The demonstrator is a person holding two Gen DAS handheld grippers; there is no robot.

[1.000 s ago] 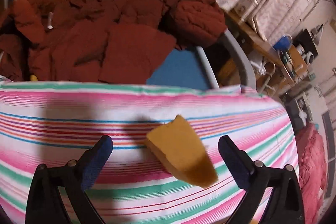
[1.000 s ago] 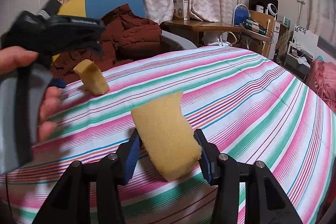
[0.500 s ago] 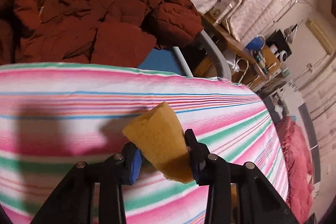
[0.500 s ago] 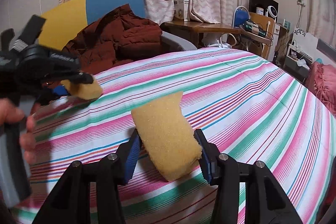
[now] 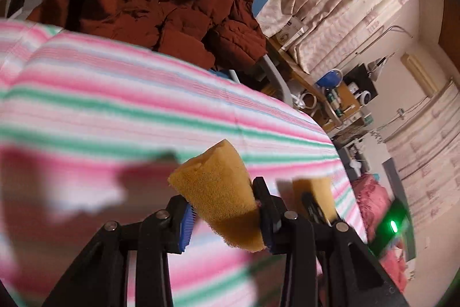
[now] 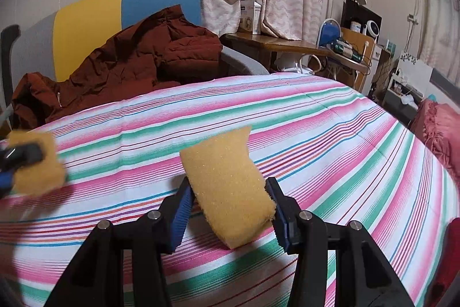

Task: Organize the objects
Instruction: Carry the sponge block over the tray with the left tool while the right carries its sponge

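Each gripper holds a yellow sponge above the striped bedspread [image 6: 330, 134]. My left gripper [image 5: 227, 216] is shut on one sponge [image 5: 218, 192], lifted off the cover. In the right wrist view that sponge [image 6: 36, 163] shows blurred at the far left edge with the left gripper's dark finger across it. My right gripper [image 6: 230, 209] is shut on the second sponge [image 6: 227, 186], held tilted over the bed's middle. The left wrist view catches this second sponge [image 5: 314, 196] just to the right, behind the right gripper's dark finger.
A dark red jacket [image 6: 138, 59] lies over a yellow and blue chair [image 6: 115, 16] behind the bed. A wooden desk [image 6: 287, 43] with clutter stands at the back right by the curtains. A pink cushion [image 6: 440, 131] lies off the bed's right side.
My left gripper closed on the sponge that lay on the bedspread, lifted it and swept it sideways toward the right gripper. The right gripper kept still with its sponge.
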